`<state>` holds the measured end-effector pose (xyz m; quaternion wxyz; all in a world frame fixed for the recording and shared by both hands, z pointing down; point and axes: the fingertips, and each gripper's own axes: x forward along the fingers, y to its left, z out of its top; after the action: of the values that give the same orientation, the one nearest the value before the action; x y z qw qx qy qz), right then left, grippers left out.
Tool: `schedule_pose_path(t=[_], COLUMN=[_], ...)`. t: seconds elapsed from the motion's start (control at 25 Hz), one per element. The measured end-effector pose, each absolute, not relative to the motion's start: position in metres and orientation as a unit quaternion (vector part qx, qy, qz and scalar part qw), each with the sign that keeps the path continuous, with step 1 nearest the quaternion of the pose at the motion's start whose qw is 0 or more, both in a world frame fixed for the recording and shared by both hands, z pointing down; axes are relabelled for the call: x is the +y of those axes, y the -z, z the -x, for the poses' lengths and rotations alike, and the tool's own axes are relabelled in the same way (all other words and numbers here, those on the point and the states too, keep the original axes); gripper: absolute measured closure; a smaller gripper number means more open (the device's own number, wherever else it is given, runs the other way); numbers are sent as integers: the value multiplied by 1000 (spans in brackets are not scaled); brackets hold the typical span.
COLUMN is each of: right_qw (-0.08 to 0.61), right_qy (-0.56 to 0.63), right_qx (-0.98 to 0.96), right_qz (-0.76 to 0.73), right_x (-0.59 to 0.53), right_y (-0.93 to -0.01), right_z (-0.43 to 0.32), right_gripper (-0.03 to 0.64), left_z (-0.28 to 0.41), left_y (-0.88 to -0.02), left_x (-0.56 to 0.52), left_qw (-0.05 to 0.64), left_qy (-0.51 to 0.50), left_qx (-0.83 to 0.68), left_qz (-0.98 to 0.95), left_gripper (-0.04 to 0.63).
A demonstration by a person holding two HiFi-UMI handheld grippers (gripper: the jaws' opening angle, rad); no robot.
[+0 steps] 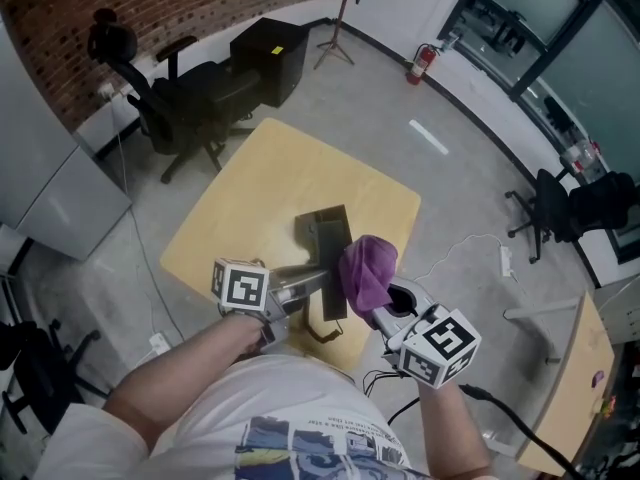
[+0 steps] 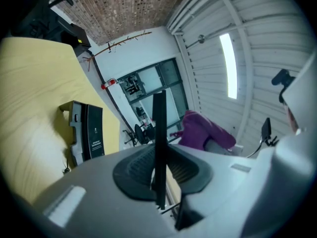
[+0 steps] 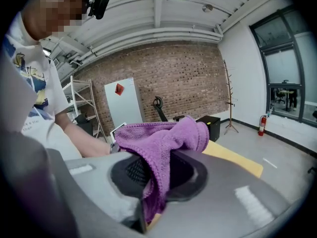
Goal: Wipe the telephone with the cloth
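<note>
The dark telephone base (image 1: 325, 230) stands on the yellow table (image 1: 260, 193); it also shows in the left gripper view (image 2: 85, 129). My left gripper (image 1: 305, 286) is shut on a long dark handset (image 1: 335, 290), held edge-on above the table's near edge and seen as a thin black strip (image 2: 159, 133) between the jaws (image 2: 159, 175). A cord (image 1: 322, 334) hangs below it. My right gripper (image 1: 376, 314) is shut on a purple cloth (image 1: 367, 268), bunched right beside the handset. The cloth (image 3: 163, 138) drapes over that gripper's jaws (image 3: 153, 180).
Black office chairs (image 1: 175, 98) and a black cabinet (image 1: 268, 58) stand beyond the table's far left. A coat stand (image 1: 343, 13) and a fire extinguisher (image 1: 424, 63) are by the far wall. Another chair (image 1: 560, 213) and a second table (image 1: 565, 388) are at right.
</note>
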<state>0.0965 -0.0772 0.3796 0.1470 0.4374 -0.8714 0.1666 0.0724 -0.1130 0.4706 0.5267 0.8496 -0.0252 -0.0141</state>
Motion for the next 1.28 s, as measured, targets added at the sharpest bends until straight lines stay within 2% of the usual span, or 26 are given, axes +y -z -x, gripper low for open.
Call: schedule_pose_path(t=[0.48, 1.28], right_qw=[142, 175], right_qy=[-148, -211], right_qx=[-876, -863], right_qz=[-437, -425], right_x=[-121, -48], right_y=[-363, -414], right_z=[-81, -78], right_gripper=[574, 573], left_z=[-79, -62], left_y=[-471, -459], left_x=[-90, -128], left_qw=[533, 531], left_qy=[4, 52], left_qx=[-7, -36], left_qz=[-846, -845], left_gripper=[520, 520])
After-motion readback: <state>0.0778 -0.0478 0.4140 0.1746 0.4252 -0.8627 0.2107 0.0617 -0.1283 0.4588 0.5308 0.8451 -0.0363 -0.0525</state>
